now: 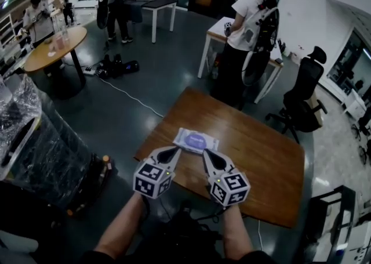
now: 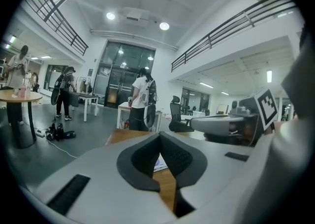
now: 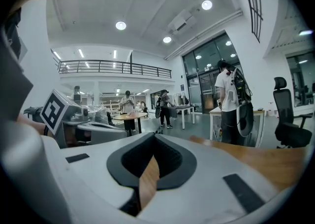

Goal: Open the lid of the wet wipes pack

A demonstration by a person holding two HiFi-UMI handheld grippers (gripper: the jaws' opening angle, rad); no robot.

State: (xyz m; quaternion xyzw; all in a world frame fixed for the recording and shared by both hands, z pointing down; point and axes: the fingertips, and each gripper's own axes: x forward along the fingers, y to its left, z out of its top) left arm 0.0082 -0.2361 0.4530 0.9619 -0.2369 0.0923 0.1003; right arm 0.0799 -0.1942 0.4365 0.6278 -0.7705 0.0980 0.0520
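The wet wipes pack [image 1: 197, 140], white with a purple label, lies flat near the close edge of the brown wooden table [image 1: 261, 164], its lid down. My left gripper [image 1: 175, 149] hovers just short of the pack's near left side with its jaws together and nothing in them. My right gripper [image 1: 206, 152] hangs by the pack's near right side, also shut and empty. In the left gripper view the tips of the left gripper [image 2: 158, 135] meet, and a sliver of the pack [image 2: 160, 163] shows below them. The right gripper [image 3: 154, 135] shows only table wood beneath its closed tips.
A black office chair [image 1: 304, 91] stands right of the table. A person with a backpack [image 1: 246, 31] is at a white desk [image 1: 217, 28] beyond it. A plastic-wrapped cart [image 1: 35, 141] fills the left side. A round table [image 1: 55, 45] and floor cables [image 1: 130, 97] lie farther back.
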